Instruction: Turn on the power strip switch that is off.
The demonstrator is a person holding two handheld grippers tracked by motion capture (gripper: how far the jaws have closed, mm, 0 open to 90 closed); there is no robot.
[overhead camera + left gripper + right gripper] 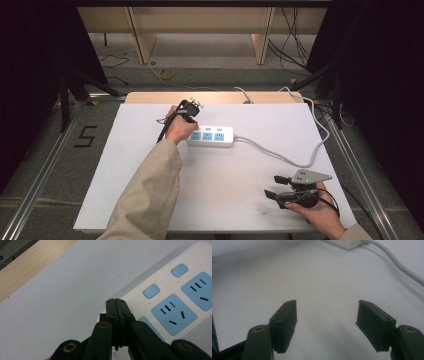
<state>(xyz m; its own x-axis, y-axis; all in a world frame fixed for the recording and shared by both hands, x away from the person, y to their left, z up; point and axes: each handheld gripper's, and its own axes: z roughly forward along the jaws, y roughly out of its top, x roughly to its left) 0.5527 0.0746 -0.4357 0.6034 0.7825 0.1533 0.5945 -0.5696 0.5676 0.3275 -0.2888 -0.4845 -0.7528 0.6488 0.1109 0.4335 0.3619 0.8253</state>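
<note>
We are pressing a switch on the power strip (210, 136) with our left gripper (116, 302).

The strip lies on the white table (215, 190), directly under that gripper's tips; its jaws are together, holding nothing, tips at the strip's near end beside the blue buttons (151, 291). Next, we judge, calls for a short firm push down. Our right gripper (326, 305) rests well apart, jaws spread, nothing between them.
</note>
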